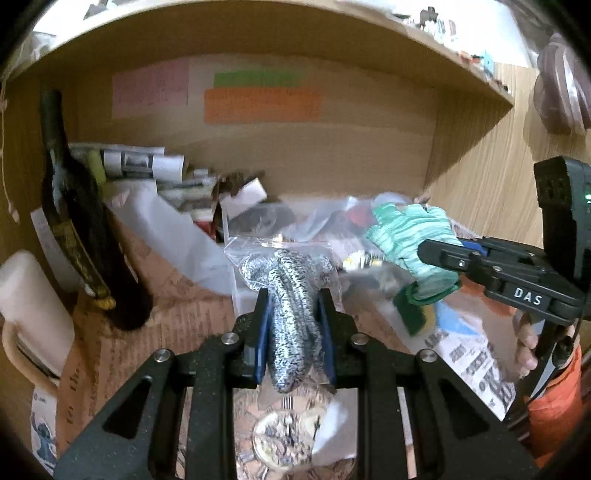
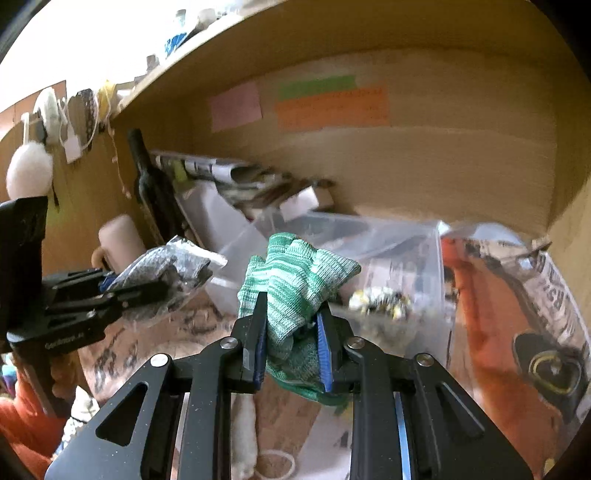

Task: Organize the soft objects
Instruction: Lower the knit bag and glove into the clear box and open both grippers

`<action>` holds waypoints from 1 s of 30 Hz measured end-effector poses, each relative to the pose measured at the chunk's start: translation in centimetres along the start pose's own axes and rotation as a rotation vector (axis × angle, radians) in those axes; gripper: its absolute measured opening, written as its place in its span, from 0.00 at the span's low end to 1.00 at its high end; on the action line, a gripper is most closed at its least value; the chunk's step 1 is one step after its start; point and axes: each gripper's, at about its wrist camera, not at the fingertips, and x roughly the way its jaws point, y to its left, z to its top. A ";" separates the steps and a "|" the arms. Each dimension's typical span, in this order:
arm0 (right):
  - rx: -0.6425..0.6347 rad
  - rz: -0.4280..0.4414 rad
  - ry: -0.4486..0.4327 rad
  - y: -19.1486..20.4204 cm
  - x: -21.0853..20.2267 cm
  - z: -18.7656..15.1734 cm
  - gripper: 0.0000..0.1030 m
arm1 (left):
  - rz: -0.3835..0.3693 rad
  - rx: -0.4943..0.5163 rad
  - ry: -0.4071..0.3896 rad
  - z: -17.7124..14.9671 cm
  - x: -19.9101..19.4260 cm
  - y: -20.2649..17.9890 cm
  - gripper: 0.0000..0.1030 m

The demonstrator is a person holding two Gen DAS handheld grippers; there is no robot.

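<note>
Left gripper [image 1: 291, 295] clamped narrow on a black-and-white speckled knit glove [image 1: 291, 314] sealed in a clear plastic bag [image 1: 280, 245], pinched at mid-length between the blue pads [image 1: 263, 332] so that the fingers of the glove stick out ahead of the jaws and the cuff hangs back under the tool. Right gripper [image 2: 291, 314] likewise closed tight, on a green-and-white striped knit glove [image 2: 295, 280], bunched between its pads with the dark green cuff drooping below. Both held clear of the shelf floor, side by side and apart, probably to carry the soft pieces free of the clutter before sorting them. Straight ahead of both tools: a clear plastic tub [image 2: 439, 266] of small odds and ends, loose transparent bags around it, newspaper [image 1: 480, 354] lining the floor underneath. Off to the left of the left gripper, a dark wine bottle [image 1: 74, 206] leaning against the side wall, a white mug [image 1: 33, 306] beside it, rolled papers [image 1: 144, 160] stacked behind. Far beyond, coloured sticky notes [image 1: 262, 105] on the back panel. Little bare floor ahead for setting anything down; tub rim and slippery bags likely to snag a dangling cuff. Wooden shelf board [image 1: 258, 33] close overhead, limiting further lift.
</note>
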 end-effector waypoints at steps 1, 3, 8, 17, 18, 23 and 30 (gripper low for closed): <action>-0.001 -0.003 -0.009 0.0 0.0 0.3 0.20 | 0.001 0.002 -0.009 0.4 -0.1 0.0 0.23; -0.002 -0.006 -0.031 -0.1 -0.1 1.2 0.20 | -0.002 0.002 -0.030 1.3 -0.1 0.0 0.23; -0.011 -0.040 -0.081 -0.6 0.1 3.3 0.20 | -0.010 -0.014 -0.059 3.8 0.8 0.3 0.23; -0.001 -0.091 -0.066 -2.6 2.6 5.1 0.20 | -0.024 -0.061 -0.020 6.6 5.3 1.1 0.23; 0.004 -0.090 -0.055 -2.9 3.1 5.1 0.20 | -0.021 -0.065 -0.010 6.8 6.2 1.2 0.23; 0.032 -0.082 0.010 -4.1 5.5 4.6 0.20 | -0.017 -0.062 0.045 6.8 9.3 1.0 0.23; 0.058 -0.085 0.120 -5.5 8.7 3.2 0.22 | -0.007 -0.047 0.141 6.1 14.0 0.8 0.23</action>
